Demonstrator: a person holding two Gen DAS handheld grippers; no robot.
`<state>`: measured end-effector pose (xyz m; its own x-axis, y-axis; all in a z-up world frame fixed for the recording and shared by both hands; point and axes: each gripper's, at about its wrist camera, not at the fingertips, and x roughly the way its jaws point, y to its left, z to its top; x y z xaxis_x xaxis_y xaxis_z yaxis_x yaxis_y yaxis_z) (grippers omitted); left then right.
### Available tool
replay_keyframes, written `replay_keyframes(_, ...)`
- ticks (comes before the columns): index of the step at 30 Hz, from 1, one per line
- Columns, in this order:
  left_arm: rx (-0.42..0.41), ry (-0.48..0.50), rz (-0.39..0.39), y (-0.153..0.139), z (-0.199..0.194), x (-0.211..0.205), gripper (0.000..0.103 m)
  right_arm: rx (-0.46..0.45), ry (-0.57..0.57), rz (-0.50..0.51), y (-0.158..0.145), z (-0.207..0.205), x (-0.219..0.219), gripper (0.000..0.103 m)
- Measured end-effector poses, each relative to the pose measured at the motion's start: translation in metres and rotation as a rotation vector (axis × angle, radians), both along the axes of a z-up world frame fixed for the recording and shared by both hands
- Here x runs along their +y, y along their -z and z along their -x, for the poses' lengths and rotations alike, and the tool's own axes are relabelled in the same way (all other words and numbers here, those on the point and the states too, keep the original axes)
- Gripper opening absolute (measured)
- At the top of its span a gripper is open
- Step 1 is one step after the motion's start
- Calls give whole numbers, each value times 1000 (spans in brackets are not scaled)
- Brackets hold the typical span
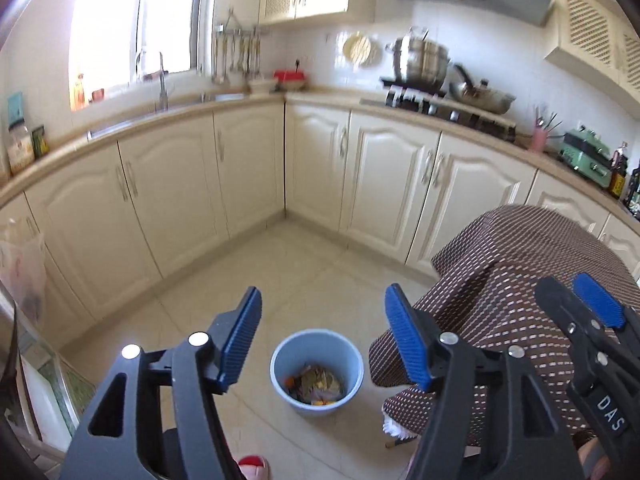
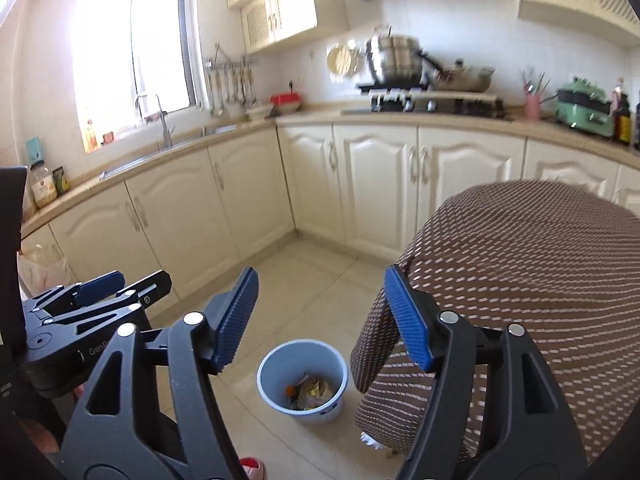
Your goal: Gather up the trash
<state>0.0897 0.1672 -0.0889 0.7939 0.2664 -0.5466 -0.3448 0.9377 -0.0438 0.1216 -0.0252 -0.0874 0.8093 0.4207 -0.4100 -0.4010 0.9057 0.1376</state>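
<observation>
A light blue bin [image 1: 317, 372] [image 2: 303, 381] stands on the tiled floor, holding crumpled wrappers and scraps [image 1: 316, 385] [image 2: 310, 394]. My left gripper [image 1: 323, 334] hovers high above it, jaws open, nothing between the blue pads. My right gripper [image 2: 320, 320] is also open and empty, above the same bin. In the left wrist view the right gripper [image 1: 580, 312] shows at the right edge; in the right wrist view the left gripper [image 2: 108, 286] shows at the left edge.
A table under a brown dotted cloth [image 1: 500, 300] [image 2: 520, 280] stands right of the bin. Cream cabinets [image 1: 240, 176] [image 2: 248, 192] wrap the corner, with a sink [image 1: 168, 112] and stove pots [image 1: 420, 60]. A plastic bag [image 1: 22, 264] hangs at left. A red slipper [image 1: 252, 465] is below.
</observation>
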Motion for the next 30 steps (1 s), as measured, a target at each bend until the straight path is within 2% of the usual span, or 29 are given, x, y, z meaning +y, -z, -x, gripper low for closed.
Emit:
replay_keyframes(4,-86,-8,-66,-24,22,-18,74,-61,36,-3,-15,25,-18,72)
replay_keyframes(13,-190,34,-98,-49,50,-53,77,-187,109,-30,-36,59,-51,78)
replay_keyframes(15,-206,43,-101,-51,53,-59,83,-208,126,-31,-38,62,-57,79)
replay_keyframes(21,-234,63,-132,-51,56,-78,84,-218,149,-40,-36,64,-70,80)
replay_keyframes(30,-254,64,-134,-47,56,-85,84,-228,176,-35,-30,65,-76,81)
